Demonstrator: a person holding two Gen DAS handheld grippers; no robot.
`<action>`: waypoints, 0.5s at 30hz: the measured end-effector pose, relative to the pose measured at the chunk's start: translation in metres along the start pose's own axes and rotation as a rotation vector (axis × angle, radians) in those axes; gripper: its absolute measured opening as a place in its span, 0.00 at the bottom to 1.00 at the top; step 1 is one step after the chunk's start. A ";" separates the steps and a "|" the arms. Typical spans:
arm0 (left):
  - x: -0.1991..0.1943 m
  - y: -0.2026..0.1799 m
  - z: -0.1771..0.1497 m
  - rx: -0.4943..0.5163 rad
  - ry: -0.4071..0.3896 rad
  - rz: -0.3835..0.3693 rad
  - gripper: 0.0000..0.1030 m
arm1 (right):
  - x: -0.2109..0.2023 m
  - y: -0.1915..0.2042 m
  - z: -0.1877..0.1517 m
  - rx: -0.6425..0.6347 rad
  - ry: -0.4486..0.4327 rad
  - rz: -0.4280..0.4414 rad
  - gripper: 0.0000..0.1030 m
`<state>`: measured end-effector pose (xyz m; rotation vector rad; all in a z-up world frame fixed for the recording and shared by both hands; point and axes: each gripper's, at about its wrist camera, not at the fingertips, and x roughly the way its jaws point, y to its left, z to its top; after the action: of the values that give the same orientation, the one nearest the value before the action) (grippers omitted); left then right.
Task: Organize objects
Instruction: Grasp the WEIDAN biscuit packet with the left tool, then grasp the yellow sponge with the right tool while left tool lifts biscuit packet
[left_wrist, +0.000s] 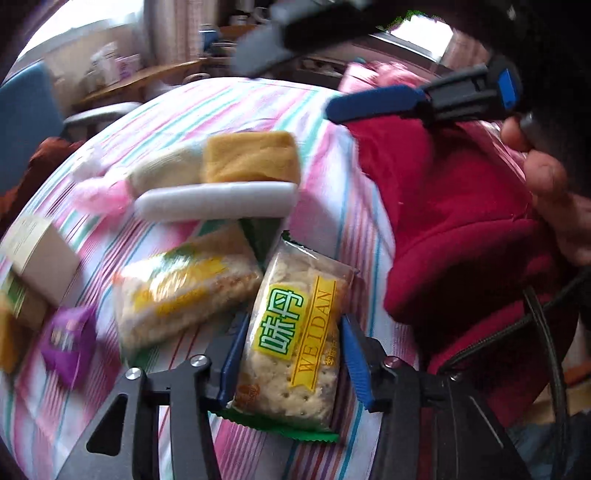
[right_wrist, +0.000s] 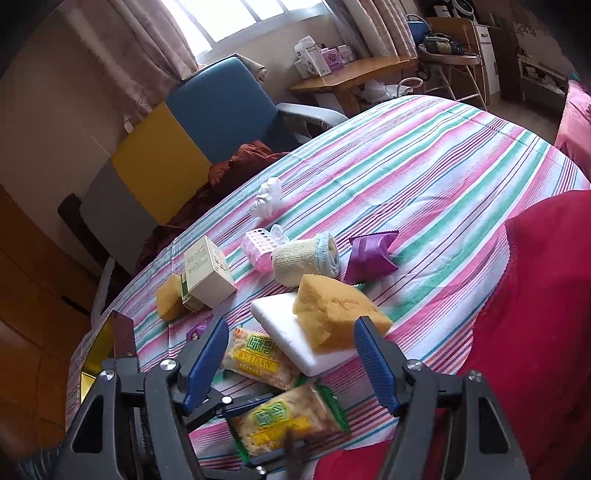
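My left gripper (left_wrist: 293, 354) is shut on a clear cracker packet (left_wrist: 295, 332) with a green-and-yellow label, its blue pads against the packet's two long sides. The same packet (right_wrist: 284, 421) lies low in the right wrist view. A second cracker packet (left_wrist: 184, 284) (right_wrist: 258, 354) rests beside it on the striped sheet (right_wrist: 424, 166). My right gripper (right_wrist: 291, 321) hangs open and holds nothing, above a white foam block (right_wrist: 280, 317) with a yellow sponge (right_wrist: 340, 314) on top. It also shows across the top of the left wrist view (left_wrist: 284, 86).
On the sheet lie a purple packet (right_wrist: 369, 254), a rolled cream cloth (right_wrist: 303, 262), a pink plastic item (right_wrist: 258, 243), a beige box (right_wrist: 207, 273), another sponge (right_wrist: 168, 299) and crumpled white plastic (right_wrist: 266, 197). A red garment (right_wrist: 535, 314) fills the right side. A blue chair (right_wrist: 221, 107) stands behind.
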<state>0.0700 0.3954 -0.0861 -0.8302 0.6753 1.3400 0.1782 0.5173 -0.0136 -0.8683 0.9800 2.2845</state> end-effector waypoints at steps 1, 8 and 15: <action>-0.005 0.002 -0.006 -0.031 -0.010 0.012 0.47 | 0.000 0.000 0.000 -0.001 0.003 -0.002 0.69; -0.048 0.013 -0.069 -0.205 -0.099 0.130 0.47 | 0.008 0.006 -0.001 -0.021 0.049 -0.059 0.69; -0.068 0.023 -0.100 -0.291 -0.128 0.173 0.48 | 0.029 0.007 0.007 -0.002 0.174 -0.121 0.69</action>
<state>0.0434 0.2755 -0.0889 -0.9230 0.4653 1.6603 0.1514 0.5235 -0.0274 -1.1111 0.9707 2.1368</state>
